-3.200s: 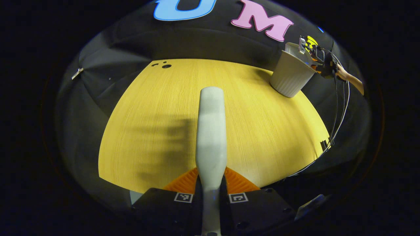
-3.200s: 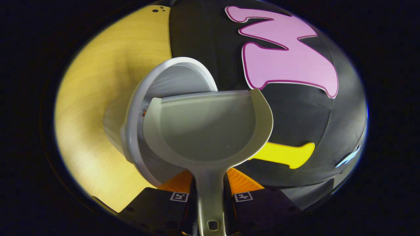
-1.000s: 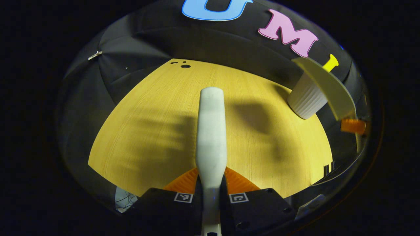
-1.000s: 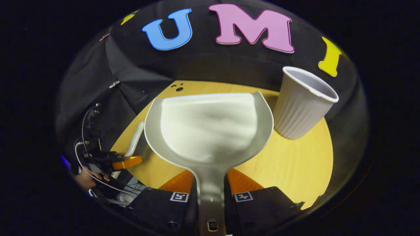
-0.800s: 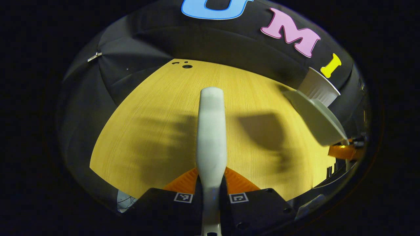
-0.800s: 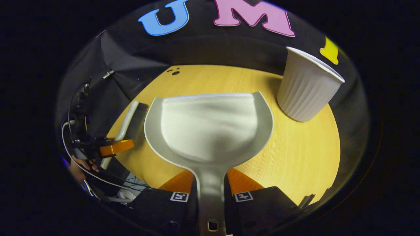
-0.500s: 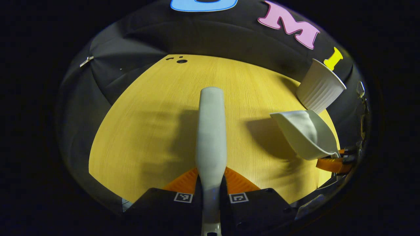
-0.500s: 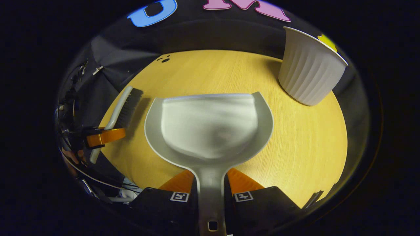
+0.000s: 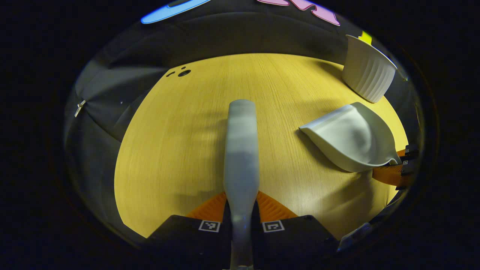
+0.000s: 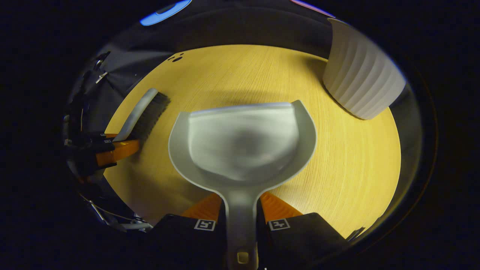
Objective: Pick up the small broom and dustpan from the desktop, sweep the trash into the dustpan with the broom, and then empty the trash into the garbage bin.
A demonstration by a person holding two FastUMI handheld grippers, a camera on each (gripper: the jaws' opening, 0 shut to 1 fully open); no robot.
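Lowered: scoop-shaped smooth dustpan (image 10: 242, 144), ribbed bin (image 10: 362, 88).

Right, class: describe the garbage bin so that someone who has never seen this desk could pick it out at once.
Start with the yellow wooden desktop and look to its far right corner, by the black cloth wall. There stands the garbage bin, beyond the dustpan. It is a pale, upright cup-shaped tub, wider at the rim than at the foot, and its ribbed sides set it apart from the smooth, shallow dustpan.
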